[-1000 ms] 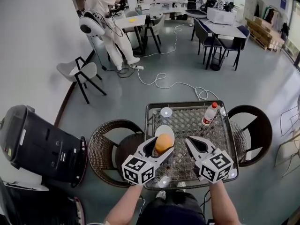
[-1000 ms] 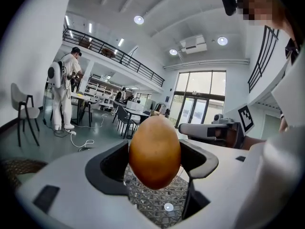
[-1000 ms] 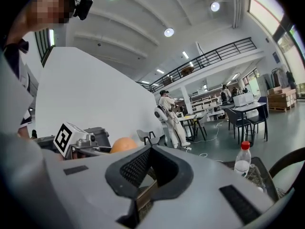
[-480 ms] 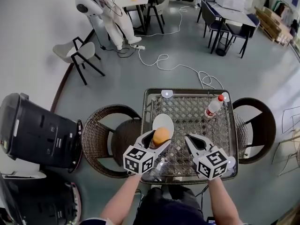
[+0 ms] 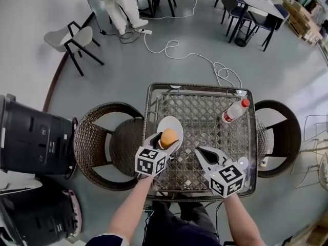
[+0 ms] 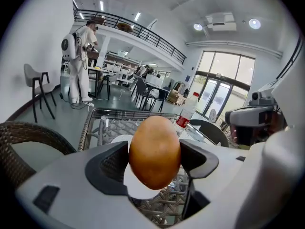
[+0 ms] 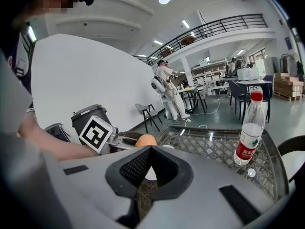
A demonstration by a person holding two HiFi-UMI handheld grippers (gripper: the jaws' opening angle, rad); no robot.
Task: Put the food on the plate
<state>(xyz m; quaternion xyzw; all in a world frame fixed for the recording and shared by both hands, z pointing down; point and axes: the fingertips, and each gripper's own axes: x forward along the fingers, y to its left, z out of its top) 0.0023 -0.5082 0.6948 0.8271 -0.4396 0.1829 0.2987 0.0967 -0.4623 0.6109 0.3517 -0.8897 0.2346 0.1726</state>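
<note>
An orange-brown, egg-shaped piece of food (image 5: 169, 137) sits between the jaws of my left gripper (image 5: 165, 141), which is shut on it. It hangs just over the near part of a white plate (image 5: 172, 121) on the left of the wicker-and-glass table (image 5: 205, 99). The left gripper view shows the food (image 6: 155, 151) pinched on both sides, with the plate (image 6: 120, 140) behind it. My right gripper (image 5: 201, 154) hovers over the table's near side, shut and empty; from its own view the food (image 7: 146, 140) lies ahead to the left.
A water bottle with a red cap (image 5: 233, 110) stands at the table's far right, also in the right gripper view (image 7: 250, 128). Wicker chairs (image 5: 105, 142) (image 5: 279, 137) flank the table. A dark bin (image 5: 31, 137) stands on the left. A cable (image 5: 205, 60) runs across the floor.
The head view has tilted further down, so the table sits higher in frame. The left gripper still holds the food over the plate and has drawn slightly nearer it. The right gripper keeps its place.
</note>
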